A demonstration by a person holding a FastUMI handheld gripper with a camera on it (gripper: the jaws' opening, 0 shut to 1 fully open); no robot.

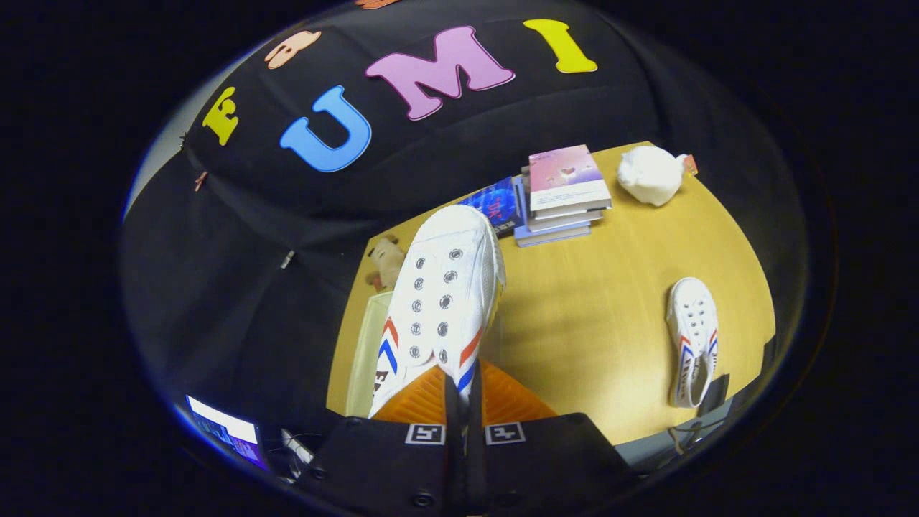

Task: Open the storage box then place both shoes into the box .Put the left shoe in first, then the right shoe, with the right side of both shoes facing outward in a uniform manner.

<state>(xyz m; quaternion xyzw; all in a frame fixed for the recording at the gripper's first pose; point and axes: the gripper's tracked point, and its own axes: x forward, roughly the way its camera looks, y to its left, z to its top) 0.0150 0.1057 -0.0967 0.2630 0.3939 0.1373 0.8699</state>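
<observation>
The gripper is clamped on the side wall of a white shoe, whose toe points straight ahead, hanging over the box just to its left below.

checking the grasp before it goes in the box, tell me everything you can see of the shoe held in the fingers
The white canvas lace-less sneaker has metal eyelets in two rows, red and blue chevron stripes on both sides and a pale rubber toe cap. It is lifted off the yellow wooden table, toe pointing away, heel end pinched by its side wall between the closed fingers of the gripper. Below it lies the pale open storage box.
</observation>
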